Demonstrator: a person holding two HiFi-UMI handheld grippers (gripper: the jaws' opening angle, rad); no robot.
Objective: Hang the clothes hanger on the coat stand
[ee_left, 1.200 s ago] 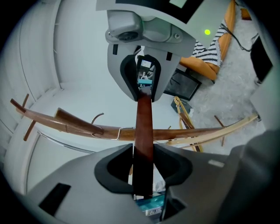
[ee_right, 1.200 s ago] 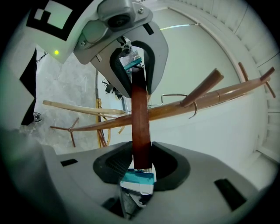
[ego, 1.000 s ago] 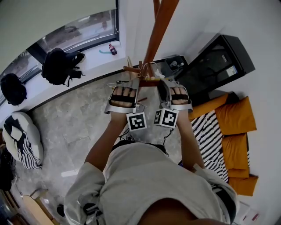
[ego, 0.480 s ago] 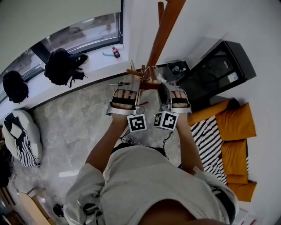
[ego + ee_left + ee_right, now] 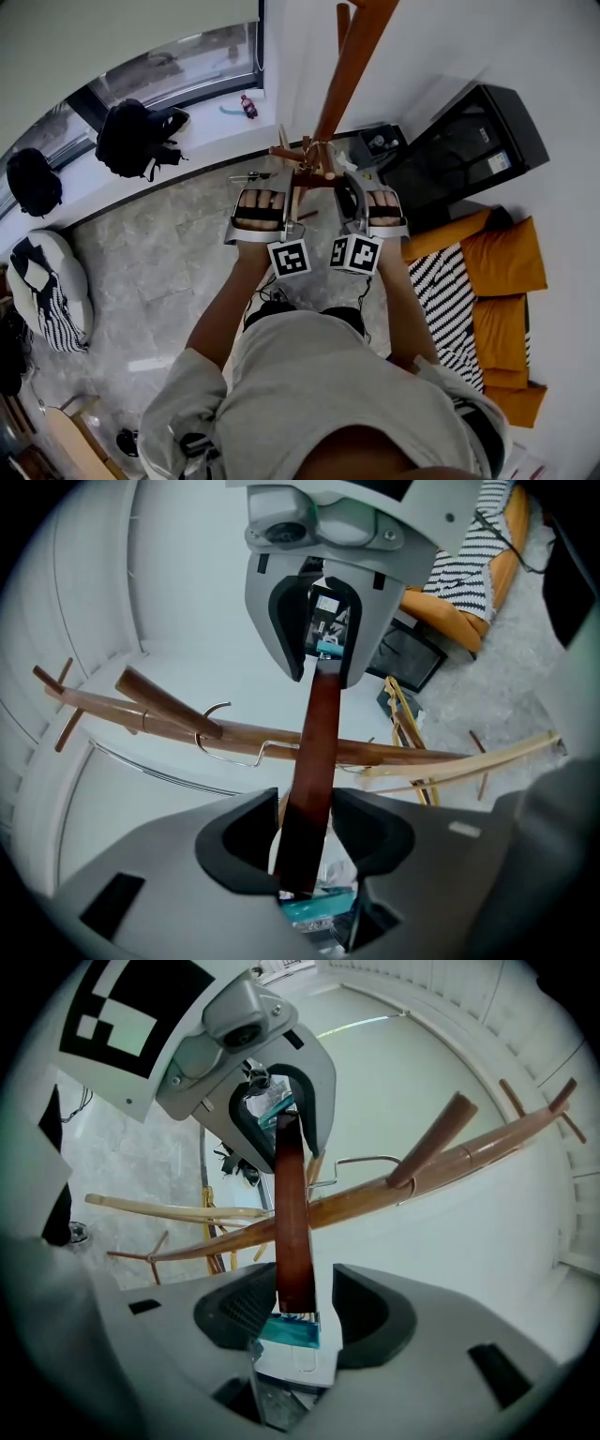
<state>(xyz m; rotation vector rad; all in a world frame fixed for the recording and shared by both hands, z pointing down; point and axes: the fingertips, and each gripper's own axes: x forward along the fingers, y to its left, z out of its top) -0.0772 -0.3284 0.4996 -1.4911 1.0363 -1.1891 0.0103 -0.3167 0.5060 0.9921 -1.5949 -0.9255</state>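
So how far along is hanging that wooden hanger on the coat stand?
Nearly done. Done: the wire hook looks seated over a peg of the coat stand. In hand: the left gripper and right gripper have just been opening, and the hanger stands loose between each pair of jaws. To do: pull both grippers clear and see that it hangs.

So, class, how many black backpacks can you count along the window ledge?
2. One black backpack lies midway along the window ledge, left of the small bottle; the other backpack sits further left. More may be hidden beyond the picture's left edge.
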